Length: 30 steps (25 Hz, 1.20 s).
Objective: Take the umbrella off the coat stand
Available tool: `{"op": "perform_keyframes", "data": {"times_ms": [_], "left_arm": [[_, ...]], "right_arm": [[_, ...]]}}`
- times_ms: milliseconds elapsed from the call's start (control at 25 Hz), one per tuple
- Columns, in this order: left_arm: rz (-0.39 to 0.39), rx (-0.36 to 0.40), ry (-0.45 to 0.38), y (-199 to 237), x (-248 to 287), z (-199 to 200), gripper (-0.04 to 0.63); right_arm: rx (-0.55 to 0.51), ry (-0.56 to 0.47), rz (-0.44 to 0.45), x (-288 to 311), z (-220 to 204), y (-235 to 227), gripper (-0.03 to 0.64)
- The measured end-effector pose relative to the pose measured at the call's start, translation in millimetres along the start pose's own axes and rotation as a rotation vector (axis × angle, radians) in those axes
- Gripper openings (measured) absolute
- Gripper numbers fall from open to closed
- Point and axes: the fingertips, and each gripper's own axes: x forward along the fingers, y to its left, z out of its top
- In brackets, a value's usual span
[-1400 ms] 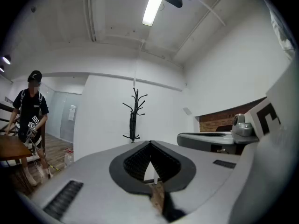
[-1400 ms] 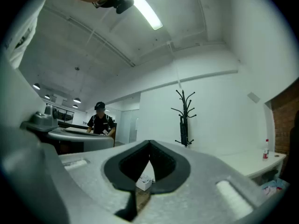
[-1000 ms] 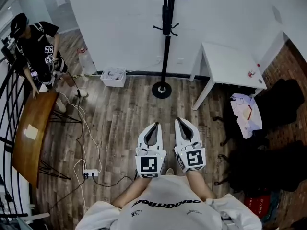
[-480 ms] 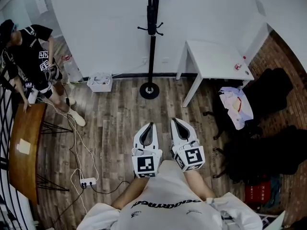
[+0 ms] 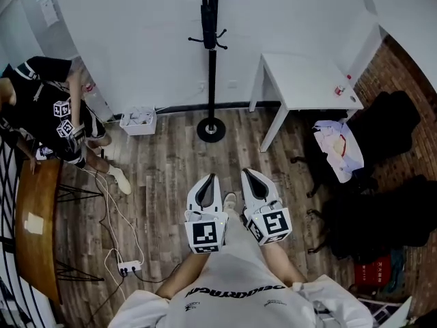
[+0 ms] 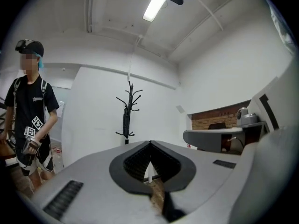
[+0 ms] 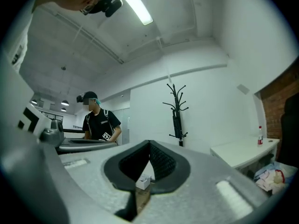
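Folded umbrella hangs vertically on coat stand, well ahead of left hand-held gripper and right hand-held gripper, both closed, empty; left slightly nearer.

A white wall runs along the far edge of the dark wood-plank floor; a brick wall meets it at the right. A white table stands in that corner — a brown wooden table sits at the floor's left edge beside a black railing. A white power strip lies on the planks, and a tube light glows on the ceiling.
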Motion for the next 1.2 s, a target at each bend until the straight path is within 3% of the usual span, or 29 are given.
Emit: {"op": "perform_keyframes", "data": {"times_ms": [320,560,920,1200], "left_arm": [[-0.021,-0.039,0.031,23,98,-11,-0.003],[-0.046,0.014,-0.006,37,201,-2,-0.003],[-0.004,0.0,-0.027,71,353,31,-0.003],[0.071,-0.007,-0.034,103,430,39,-0.003]], "right_arm": [[0.034,0.001,-0.012,79,-19,-60,-0.002],[0.037,-0.001,-0.003,165,-21,-123,-0.002],[-0.002,-0.029,0.032,293,16,-206,-0.002],[-0.086,-0.026,0.06,359,21,-245,-0.002]]}}
